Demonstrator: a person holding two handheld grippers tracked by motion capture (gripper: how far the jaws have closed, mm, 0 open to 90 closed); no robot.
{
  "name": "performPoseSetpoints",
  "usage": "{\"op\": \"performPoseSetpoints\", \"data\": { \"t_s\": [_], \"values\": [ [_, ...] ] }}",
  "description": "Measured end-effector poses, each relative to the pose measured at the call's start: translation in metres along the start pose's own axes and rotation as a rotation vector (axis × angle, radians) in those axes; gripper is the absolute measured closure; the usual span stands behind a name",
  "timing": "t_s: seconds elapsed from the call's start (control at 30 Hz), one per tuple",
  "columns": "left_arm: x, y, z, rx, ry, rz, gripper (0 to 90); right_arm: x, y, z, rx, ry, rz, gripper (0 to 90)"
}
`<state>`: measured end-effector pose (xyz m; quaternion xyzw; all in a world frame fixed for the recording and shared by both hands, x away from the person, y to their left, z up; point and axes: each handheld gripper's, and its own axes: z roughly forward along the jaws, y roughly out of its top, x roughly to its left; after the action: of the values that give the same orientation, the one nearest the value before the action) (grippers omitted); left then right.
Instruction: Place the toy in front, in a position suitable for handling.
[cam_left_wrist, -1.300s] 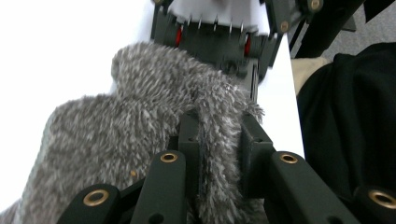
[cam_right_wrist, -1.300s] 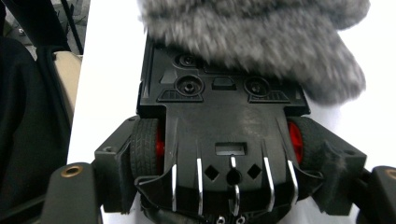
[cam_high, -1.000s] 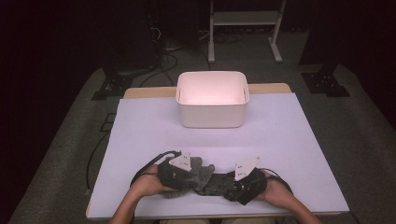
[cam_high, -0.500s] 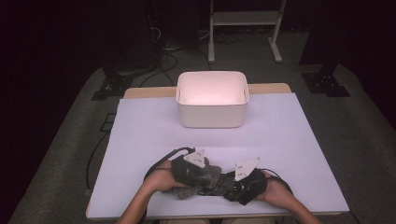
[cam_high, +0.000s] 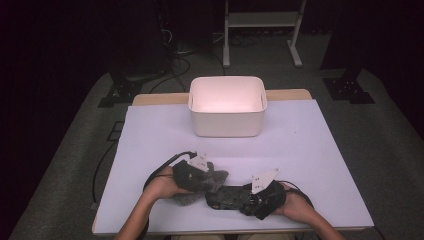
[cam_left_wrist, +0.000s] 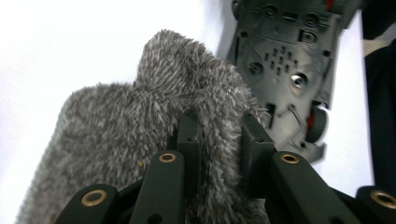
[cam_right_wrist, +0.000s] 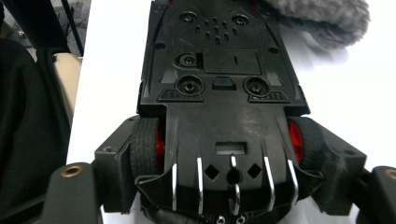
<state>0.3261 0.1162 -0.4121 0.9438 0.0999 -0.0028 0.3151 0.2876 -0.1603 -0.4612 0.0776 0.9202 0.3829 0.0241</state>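
— At the near edge of the pale lilac table top (cam_high: 150, 140), what does each hand have?

— The left gripper (cam_left_wrist: 219, 140) has its jaws drawn narrow on a fold of a grey, shaggy, fluffy cloth (cam_left_wrist: 121, 126); the pile bulges out on both sides of the pads. The right gripper (cam_right_wrist: 224, 172) clamps a black plastic toy car with red wheel hubs (cam_right_wrist: 219, 88) across its rear wheels, underside turned up, jaws standing wide around the body.

— And where do the two things lie to each other?

— In the high view the cloth (cam_high: 200, 182) sits at the left end of the car (cam_high: 227, 197), touching or just overlapping it. Both are low over the table, between the two hands.

— Anything else on the table?

— A white, rounded rectangular plastic tub (cam_high: 226, 107) at the far edge, well apart from both grippers.
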Motion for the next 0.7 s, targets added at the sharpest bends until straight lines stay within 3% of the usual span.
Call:
{"op": "performPoseSetpoints", "data": {
  "t_s": [0.2, 0.37, 0.5, 0.7],
  "values": [
    [0.003, 0.0, 0.001, -0.031, -0.019, -0.023, 73.9, 0.0, 0.0, 0.0, -0.002, 0.001, -0.002, 23.2],
    [-0.003, 0.032, 0.015, -0.023, -0.041, 0.052, 73.9, 0.0, 0.0, 0.0, -0.002, 0.001, -0.002, 23.2],
    [-0.005, 0.05, 0.031, 0.027, -0.031, 0.096, 73.8, 0.0, -0.001, 0.0, -0.006, -0.002, -0.004, 23.3],
    [-0.002, 0.041, 0.029, 0.001, -0.051, 0.059, 74.0, 0.0, -0.001, 0.0, -0.009, 0.0, -0.004, 23.3]
  ]
}}
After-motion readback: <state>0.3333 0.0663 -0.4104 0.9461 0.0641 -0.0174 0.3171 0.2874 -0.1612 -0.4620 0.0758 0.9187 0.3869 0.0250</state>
